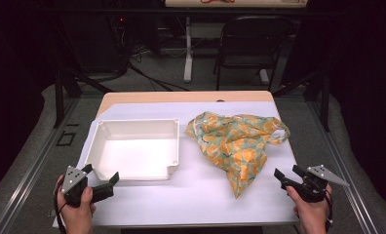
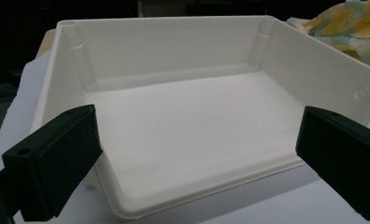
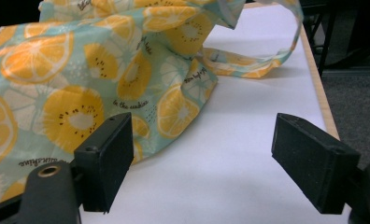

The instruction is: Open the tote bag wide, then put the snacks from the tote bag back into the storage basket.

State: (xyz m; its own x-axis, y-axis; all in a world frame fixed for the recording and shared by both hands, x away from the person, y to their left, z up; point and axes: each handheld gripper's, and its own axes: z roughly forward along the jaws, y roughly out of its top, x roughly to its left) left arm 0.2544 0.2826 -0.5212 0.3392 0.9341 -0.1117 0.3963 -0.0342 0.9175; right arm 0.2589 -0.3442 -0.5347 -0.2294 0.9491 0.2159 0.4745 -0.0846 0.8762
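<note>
A white rectangular tray point(image 1: 99, 146) lies empty on the left half of the table; the left gripper view looks into it over its near rim point(image 2: 183, 200). A crumpled cloth bag point(image 1: 235, 139) printed with orange citrus slices on pale teal lies on the right half, its handle loop point(image 3: 262, 60) toward the table's right edge. My left gripper point(image 1: 102, 178) is open just in front of the tray's near left corner. My right gripper point(image 1: 287, 173) is open beside the bag's near tip, with bare table between its jaws and the cloth point(image 3: 80, 88) by the left jaw.
A white sheet point(image 1: 196, 195) covers the wooden table. Its right edge point(image 3: 321, 98) drops to grey floor. A black folding chair point(image 1: 252, 44) and a white desk leg point(image 1: 188, 48) stand beyond the far edge. Dark frame struts flank both sides.
</note>
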